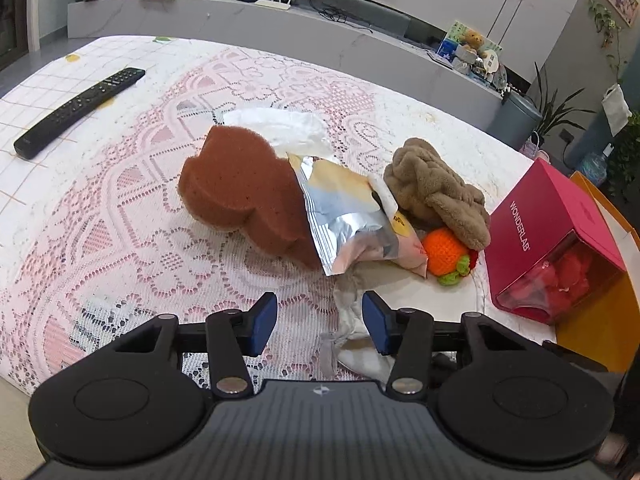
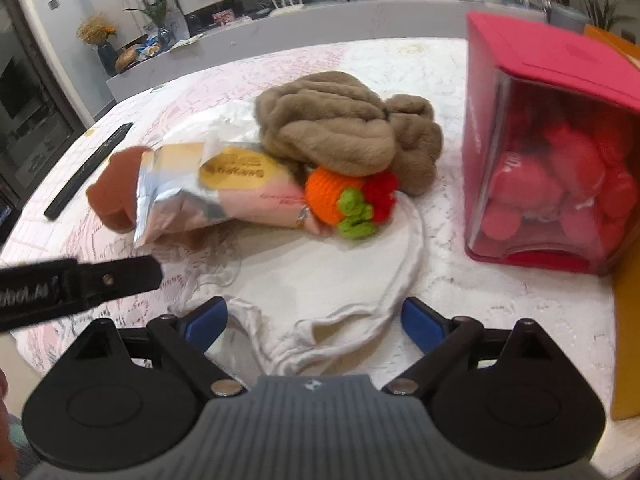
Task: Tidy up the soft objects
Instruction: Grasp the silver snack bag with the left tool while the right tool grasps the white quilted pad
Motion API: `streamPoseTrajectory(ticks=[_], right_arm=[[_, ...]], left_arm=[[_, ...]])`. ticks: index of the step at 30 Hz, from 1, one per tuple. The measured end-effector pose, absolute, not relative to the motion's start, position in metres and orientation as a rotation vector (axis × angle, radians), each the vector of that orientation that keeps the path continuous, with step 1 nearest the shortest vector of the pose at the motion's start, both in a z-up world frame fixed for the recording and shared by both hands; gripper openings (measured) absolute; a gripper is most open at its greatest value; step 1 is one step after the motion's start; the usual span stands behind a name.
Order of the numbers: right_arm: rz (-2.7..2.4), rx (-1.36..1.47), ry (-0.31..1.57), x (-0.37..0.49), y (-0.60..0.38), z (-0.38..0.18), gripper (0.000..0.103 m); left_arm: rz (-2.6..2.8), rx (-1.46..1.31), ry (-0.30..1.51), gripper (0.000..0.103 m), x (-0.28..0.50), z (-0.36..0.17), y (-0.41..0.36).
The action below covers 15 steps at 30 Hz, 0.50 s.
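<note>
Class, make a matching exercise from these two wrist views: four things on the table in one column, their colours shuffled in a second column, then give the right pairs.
Things
1. sponge
2. remote control
3. crocheted fruit
4. box

Colours
A. orange with green leaves
B. black
C. pink-red
D. brown

Pairs: 1-D, 2-B, 3-A, 4-C

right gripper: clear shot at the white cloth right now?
Probably yes. The right gripper is open over the white cloth, whose near folds lie bare between its fingers; the crocheted orange toy sits further back.
</note>
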State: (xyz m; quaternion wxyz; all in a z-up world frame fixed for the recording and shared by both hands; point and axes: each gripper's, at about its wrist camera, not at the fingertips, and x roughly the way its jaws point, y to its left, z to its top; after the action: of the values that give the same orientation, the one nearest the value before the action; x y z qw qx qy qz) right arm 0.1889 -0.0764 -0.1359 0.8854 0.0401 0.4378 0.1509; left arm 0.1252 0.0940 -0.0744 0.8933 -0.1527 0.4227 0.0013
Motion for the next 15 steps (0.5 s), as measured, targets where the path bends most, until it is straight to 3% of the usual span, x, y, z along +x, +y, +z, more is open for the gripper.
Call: streamPoseTrajectory(ticks=[3, 7, 9, 15], right_arm=[[0.326, -0.036, 0.857, 0.178, -0.062, -0.139, 0.074], [0.381, -0.022, 0.844, 0.174, -0.060, -0.135, 0.025], [0.389, -0.034, 0.829, 0.174, -0.060, -0.133, 0.014], [0.358, -0.043, 0.816, 0.169, -0.079, -0.111, 0.011]], left_arm=[[0.002, -0.324, 0.877, 0.056, 0.125, -0.074, 0.095], [-0.008, -0.322, 0.872, 0.056, 0.124, -0.073, 0.094], [-0.016, -0.319, 0.865, 0.056, 0.123, -0.073, 0.093], [-0.064, -0.307, 0.830, 0.056, 0.119, -0.068, 0.088]])
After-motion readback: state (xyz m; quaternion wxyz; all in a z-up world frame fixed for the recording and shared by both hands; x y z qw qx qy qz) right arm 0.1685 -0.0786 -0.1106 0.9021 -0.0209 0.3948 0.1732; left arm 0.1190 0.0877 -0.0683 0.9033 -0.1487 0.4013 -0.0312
